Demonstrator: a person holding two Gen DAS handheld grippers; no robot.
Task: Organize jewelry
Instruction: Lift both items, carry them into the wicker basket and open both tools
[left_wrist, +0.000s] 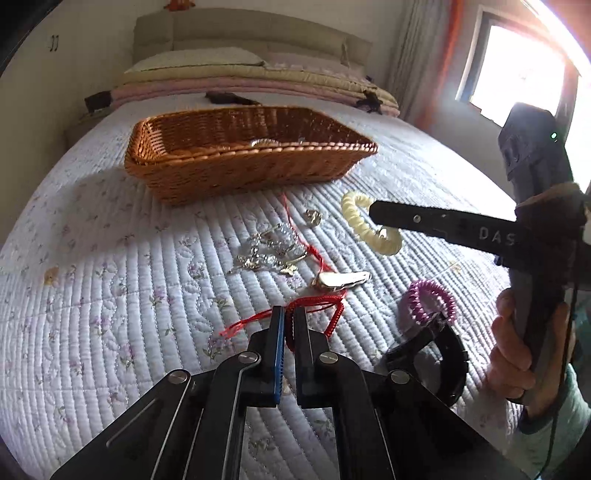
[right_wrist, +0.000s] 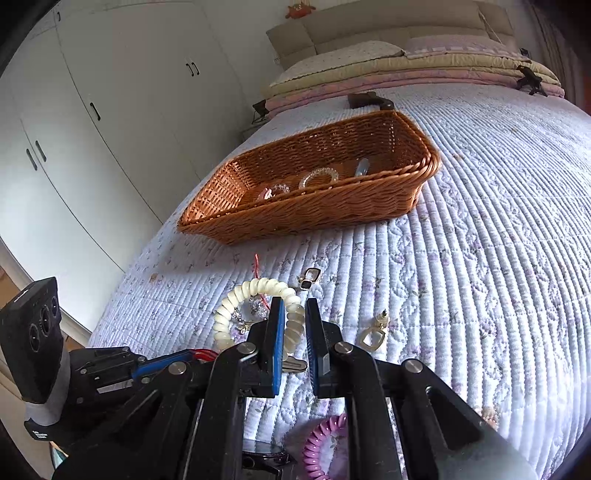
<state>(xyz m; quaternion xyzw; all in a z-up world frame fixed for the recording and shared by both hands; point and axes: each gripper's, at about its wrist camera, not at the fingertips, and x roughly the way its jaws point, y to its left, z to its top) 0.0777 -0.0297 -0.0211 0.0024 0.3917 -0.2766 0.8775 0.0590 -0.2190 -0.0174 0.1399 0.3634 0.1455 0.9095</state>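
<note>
Left wrist view: the left tool (left_wrist: 289, 314) is clenched on the red braided cord (left_wrist: 317, 306), which passes between its blue-padded fingers near the tips and trails in loose strands over the quilted bed (left_wrist: 110, 288). Just beyond lies a shiny metal clip (left_wrist: 341, 280), then a tangled heap of silver chains and clear beads (left_wrist: 267, 251). To the right sit a purple spiral coil band (left_wrist: 430, 299) and a black curved piece (left_wrist: 439, 354). Farther off, a cream spiral coil bracelet (left_wrist: 369, 225) lies under the right tool's arm, gripped by a person's hand (left_wrist: 517, 350).

Right wrist view: the right tool (right_wrist: 295, 306) is clenched on the cream coil's near-right side, its ribbed loop squeezed between the pads. A pale square-framed earring (right_wrist: 373, 334) lies just right; a dark-centred pendant (right_wrist: 310, 278) lies beyond. The woven wicker basket (right_wrist: 369, 214), rectangular with a rolled rim, stands far across the bed, holding clear coil bands (right_wrist: 317, 176).
</note>
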